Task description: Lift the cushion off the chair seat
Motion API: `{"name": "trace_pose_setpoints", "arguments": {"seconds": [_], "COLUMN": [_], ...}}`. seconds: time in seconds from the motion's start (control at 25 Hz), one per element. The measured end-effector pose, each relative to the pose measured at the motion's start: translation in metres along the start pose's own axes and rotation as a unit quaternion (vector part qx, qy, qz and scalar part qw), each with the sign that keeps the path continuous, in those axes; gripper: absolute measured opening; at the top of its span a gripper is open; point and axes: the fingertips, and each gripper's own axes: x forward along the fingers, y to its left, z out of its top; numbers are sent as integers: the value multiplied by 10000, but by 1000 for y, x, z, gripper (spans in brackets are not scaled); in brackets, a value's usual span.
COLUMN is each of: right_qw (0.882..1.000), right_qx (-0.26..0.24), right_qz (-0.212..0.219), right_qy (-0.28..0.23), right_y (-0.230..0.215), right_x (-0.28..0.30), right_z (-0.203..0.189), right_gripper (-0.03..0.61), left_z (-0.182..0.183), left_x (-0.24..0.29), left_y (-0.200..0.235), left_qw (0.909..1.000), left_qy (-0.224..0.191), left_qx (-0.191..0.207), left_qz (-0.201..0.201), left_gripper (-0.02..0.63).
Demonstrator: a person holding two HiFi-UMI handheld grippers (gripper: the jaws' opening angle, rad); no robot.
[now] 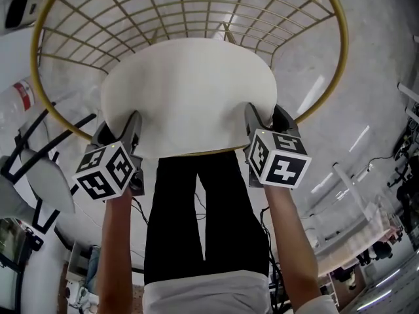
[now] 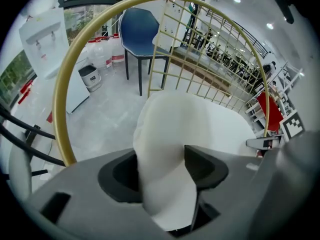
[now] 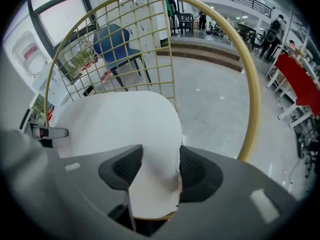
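A round white cushion (image 1: 190, 90) lies within the gold wire chair (image 1: 337, 25), its near edge raised. My left gripper (image 1: 124, 136) is shut on the cushion's near-left edge, and in the left gripper view the cushion (image 2: 165, 154) bulges pinched between the dark pads (image 2: 202, 166). My right gripper (image 1: 265, 124) is shut on the near-right edge; the right gripper view has the cushion (image 3: 155, 174) squeezed between both pads (image 3: 122, 166). The chair's gold rim (image 3: 250, 89) arcs around behind it.
The person's black-trousered legs (image 1: 203, 221) stand just below the chair. A blue chair (image 2: 140, 31) and a white water dispenser (image 2: 47, 39) stand on the grey floor beyond. A black-framed chair (image 1: 36, 169) is at the left.
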Motion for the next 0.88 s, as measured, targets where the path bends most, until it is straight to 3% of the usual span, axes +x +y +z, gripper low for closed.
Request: {"name": "trace_pose_setpoints", "arguments": {"seconds": [0.44,0.64,0.88], "right_qw": [9998,9995,9970], "right_qx": [-139,-250,-718], "right_qz": [80,147,294], "right_qy": [-98,-123,-28], "right_y": [10,19,24], "right_x": [-15,-53,-66], "right_z": [-13,4,-10], "right_gripper": [210,204,186], "left_z": [-16,-1,-22], "left_x": [-17,-58,-74], "left_y": [7,-2,-2], "left_qw": [10000,9999,9999], "left_qy": [-69,-99,-51], "left_qx": [5,4,-74], "left_qz": [-41,-78,-48], "left_gripper": [252,242,231]}}
